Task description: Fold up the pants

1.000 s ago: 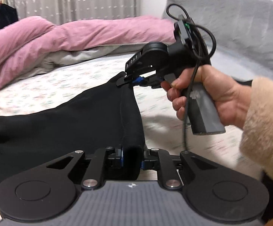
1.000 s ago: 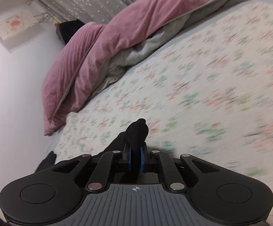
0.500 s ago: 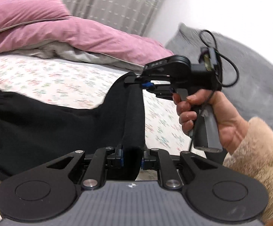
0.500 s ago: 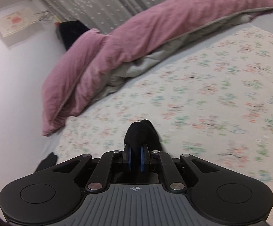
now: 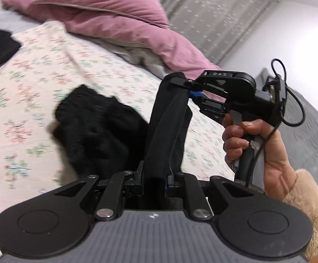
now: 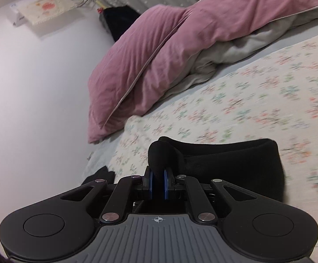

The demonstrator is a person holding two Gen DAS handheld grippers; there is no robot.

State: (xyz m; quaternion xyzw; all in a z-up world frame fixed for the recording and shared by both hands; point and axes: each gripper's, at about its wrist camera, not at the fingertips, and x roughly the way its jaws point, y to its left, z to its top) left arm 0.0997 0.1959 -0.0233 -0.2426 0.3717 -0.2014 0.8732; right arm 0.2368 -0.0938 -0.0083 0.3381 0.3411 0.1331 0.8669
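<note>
Soft black knit pants (image 5: 97, 131) lie bunched on the floral cotton bedsheet (image 5: 27, 83); a taut band runs lengthwise from the left gripper (image 5: 154, 180) up to the right gripper (image 5: 186, 87), each clamped on fabric.

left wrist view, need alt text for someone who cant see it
Black pants stretch taut between the left gripper and the right gripper, both clamped on the fabric. The rest bunches on a floral bedsheet, with a pink duvet behind.
</note>
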